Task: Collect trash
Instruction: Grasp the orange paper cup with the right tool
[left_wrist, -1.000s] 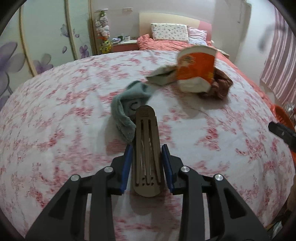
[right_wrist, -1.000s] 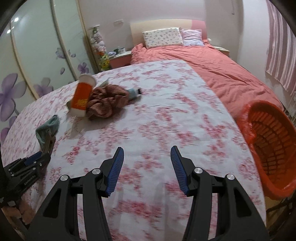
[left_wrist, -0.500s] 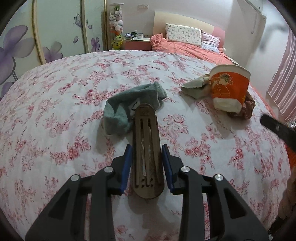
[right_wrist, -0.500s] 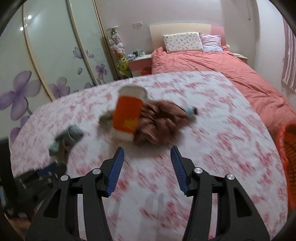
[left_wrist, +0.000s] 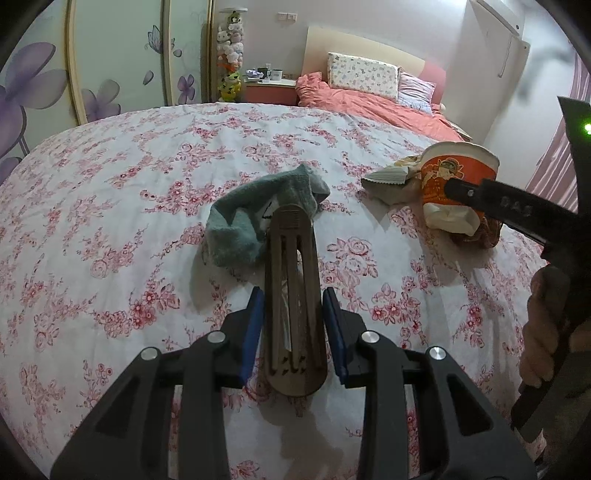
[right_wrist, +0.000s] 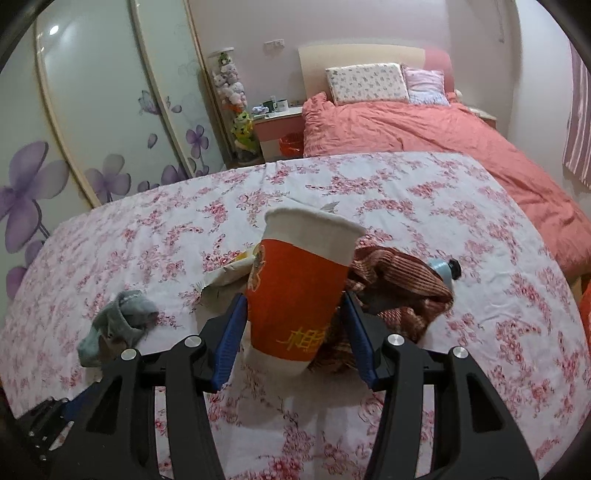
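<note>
On the floral sheet, a paper cup, orange with a white band at the rim, stands tilted between the blue pads of the right gripper; its jaws are closing around the cup's lower half, and a sliver of gap shows at each pad, so no firm contact can be read. The cup's inside cannot be seen from either view. Directly behind and to the right of the cup lies a bunched brown cloth, touching it, and past the cloth a pale blue bottle with a dark cap lies on its side, partly hidden. Behind the cup to the left rests a crumpled wrapper. A grey sock lies well to the left, apart from the cup. In the left wrist view the left gripper is clamped on a long brown slotted piece, its pads pressing both sides; the piece's far end overlaps the sock. From this side the cup is crossed by a finger of the right gripper, held by a hand at the right edge. Beyond the sheet stand a bed with a coral duvet and two pillows, and a nightstand bearing mugs.
</note>
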